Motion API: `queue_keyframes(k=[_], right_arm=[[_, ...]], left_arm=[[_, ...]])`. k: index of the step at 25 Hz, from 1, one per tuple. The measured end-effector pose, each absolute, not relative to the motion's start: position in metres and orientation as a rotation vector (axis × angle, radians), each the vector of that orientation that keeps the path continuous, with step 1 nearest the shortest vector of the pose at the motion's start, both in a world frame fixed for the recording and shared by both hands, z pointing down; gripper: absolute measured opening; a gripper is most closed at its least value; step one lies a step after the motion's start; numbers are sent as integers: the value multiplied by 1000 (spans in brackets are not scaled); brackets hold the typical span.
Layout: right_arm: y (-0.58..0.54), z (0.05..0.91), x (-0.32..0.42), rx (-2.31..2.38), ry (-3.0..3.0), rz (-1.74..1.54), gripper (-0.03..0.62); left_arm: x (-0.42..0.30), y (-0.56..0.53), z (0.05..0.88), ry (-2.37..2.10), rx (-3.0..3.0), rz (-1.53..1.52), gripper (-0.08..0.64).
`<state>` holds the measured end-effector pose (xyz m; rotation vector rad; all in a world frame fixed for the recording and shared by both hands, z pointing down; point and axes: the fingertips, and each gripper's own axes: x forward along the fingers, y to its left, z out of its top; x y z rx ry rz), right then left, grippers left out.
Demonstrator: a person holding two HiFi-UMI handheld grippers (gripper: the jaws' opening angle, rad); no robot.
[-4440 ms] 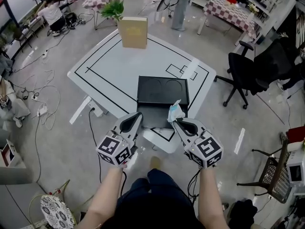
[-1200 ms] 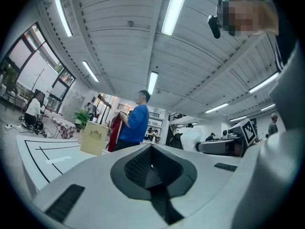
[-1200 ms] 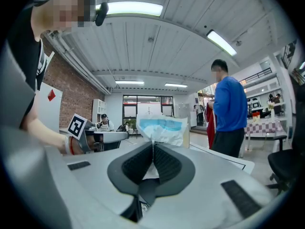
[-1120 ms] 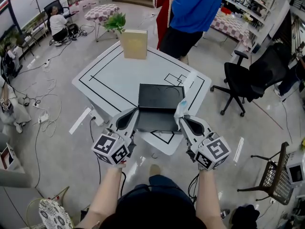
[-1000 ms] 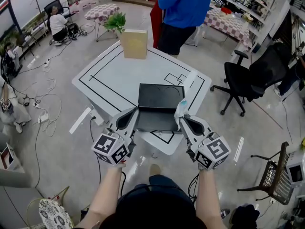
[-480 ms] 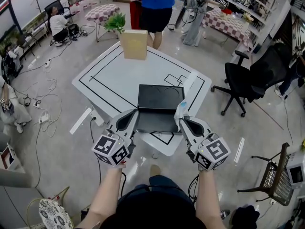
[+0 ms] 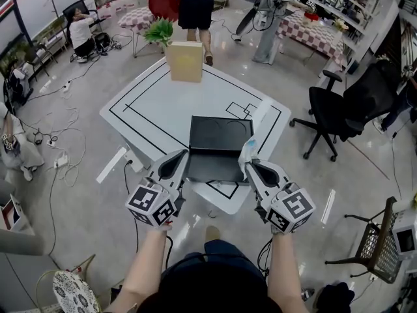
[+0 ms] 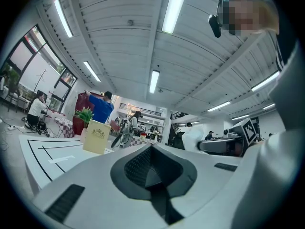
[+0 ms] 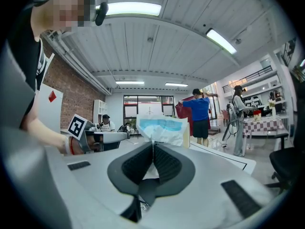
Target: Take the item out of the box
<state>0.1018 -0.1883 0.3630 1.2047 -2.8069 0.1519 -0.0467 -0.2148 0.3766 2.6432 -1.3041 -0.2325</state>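
A flat black box [image 7: 220, 135] lies on the white table [image 7: 150, 103], its near end between my two grippers. My right gripper [image 7: 248, 164] is shut on a white packet with a blue patch [image 7: 246, 149], held above the box's near right corner. In the right gripper view the packet [image 9: 161, 129] sticks up from the shut right gripper [image 9: 153, 148]. My left gripper [image 7: 182, 157] hovers at the box's near left corner. The left gripper view shows this left gripper [image 8: 151, 148] shut with nothing in it.
A tan box [image 7: 184, 60] stands at the table's far edge with a potted plant [image 7: 158, 28] behind it. A white strip [image 7: 261, 112] lies on the table's right side. A black office chair [image 7: 333, 106] is to the right. People [image 7: 195, 5] stand beyond the table.
Both grippers and the packet have stayed put over the last second. The person in blue has walked away from the table's far side toward the back.
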Motion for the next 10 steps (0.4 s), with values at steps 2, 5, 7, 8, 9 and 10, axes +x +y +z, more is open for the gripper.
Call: queue_keyframes(k=[2, 5, 7, 8, 9, 10], right_arm=[[-190, 364, 101, 1200, -2806, 155, 9], [-190, 363, 99, 1196, -2805, 157, 9], [-191, 363, 98, 1193, -2806, 157, 9], [-191, 363, 97, 1191, -2805, 157, 9], [-191, 364, 97, 1189, -2805, 156, 9], [-192, 364, 97, 1187, -2804, 156, 9]], left_arm=[[-48, -216, 376, -1309, 2638, -233, 8], [-50, -216, 376, -1312, 2633, -234, 8], [-52, -216, 377, -1314, 2631, -232, 8], [-53, -216, 377, -1315, 2630, -232, 8], [-53, -217, 378, -1317, 2629, -231, 8], [-53, -217, 378, -1318, 2628, -231, 8]])
